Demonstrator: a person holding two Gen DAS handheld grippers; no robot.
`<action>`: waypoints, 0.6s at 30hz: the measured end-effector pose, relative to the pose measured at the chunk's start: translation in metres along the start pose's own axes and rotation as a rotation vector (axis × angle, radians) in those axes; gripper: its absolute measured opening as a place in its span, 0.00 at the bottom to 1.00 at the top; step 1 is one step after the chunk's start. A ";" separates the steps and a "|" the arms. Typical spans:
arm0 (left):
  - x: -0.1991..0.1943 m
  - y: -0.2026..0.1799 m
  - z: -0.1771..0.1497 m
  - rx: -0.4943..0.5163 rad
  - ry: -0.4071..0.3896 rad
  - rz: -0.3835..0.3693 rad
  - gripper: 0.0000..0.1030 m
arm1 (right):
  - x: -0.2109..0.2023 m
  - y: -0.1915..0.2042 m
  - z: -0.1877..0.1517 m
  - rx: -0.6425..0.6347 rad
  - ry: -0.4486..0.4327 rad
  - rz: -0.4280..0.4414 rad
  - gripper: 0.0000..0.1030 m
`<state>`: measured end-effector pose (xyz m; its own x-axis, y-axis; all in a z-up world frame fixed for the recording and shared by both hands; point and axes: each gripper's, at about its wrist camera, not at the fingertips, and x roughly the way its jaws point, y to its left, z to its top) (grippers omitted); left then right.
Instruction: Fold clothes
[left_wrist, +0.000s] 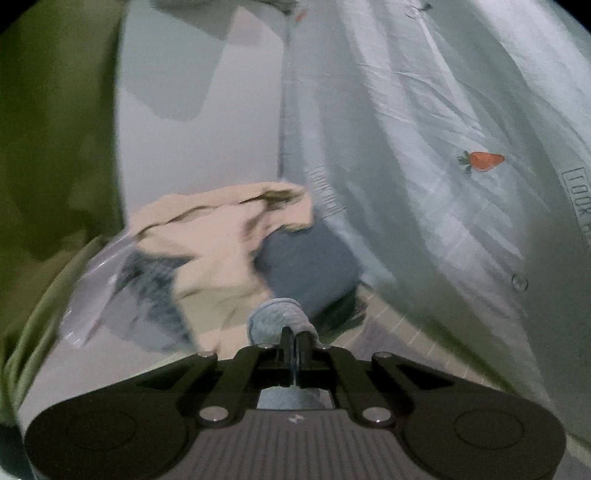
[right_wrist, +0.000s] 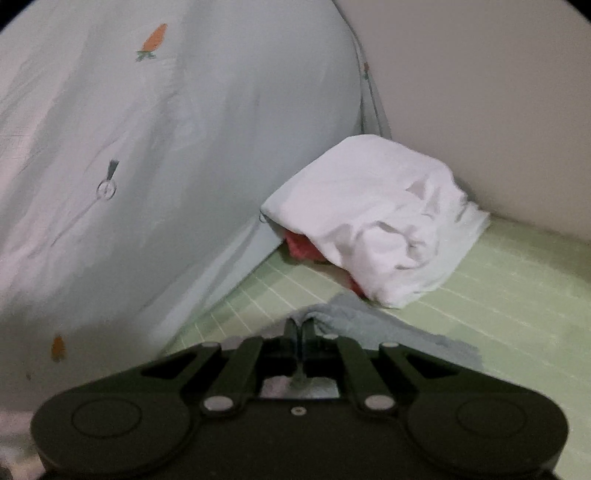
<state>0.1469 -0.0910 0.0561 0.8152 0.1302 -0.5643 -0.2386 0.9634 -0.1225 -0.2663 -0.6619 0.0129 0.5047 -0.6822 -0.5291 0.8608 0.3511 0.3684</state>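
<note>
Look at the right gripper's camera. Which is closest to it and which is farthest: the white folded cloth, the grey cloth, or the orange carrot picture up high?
1. grey cloth: pinched in the right gripper.
2. white folded cloth: ahead, right, on the green mat.
3. carrot picture: upper left, high on the pale sheet.

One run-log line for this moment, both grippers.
left gripper: shut on grey-blue garment | right gripper: shut on grey-blue garment | white folded cloth ahead on green mat
</note>
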 end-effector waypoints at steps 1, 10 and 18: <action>0.014 -0.013 0.008 -0.007 0.003 -0.008 0.00 | 0.010 0.007 0.005 0.002 -0.001 -0.004 0.02; 0.152 -0.141 0.035 0.006 0.118 -0.067 0.35 | 0.169 0.094 0.043 -0.076 0.129 -0.062 0.25; 0.134 -0.082 -0.055 0.061 0.289 0.096 0.73 | 0.140 0.102 -0.021 -0.146 0.218 -0.155 0.70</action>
<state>0.2465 -0.1658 -0.0543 0.6044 0.1576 -0.7809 -0.2676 0.9634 -0.0128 -0.1065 -0.7076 -0.0398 0.3552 -0.5868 -0.7276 0.9210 0.3529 0.1650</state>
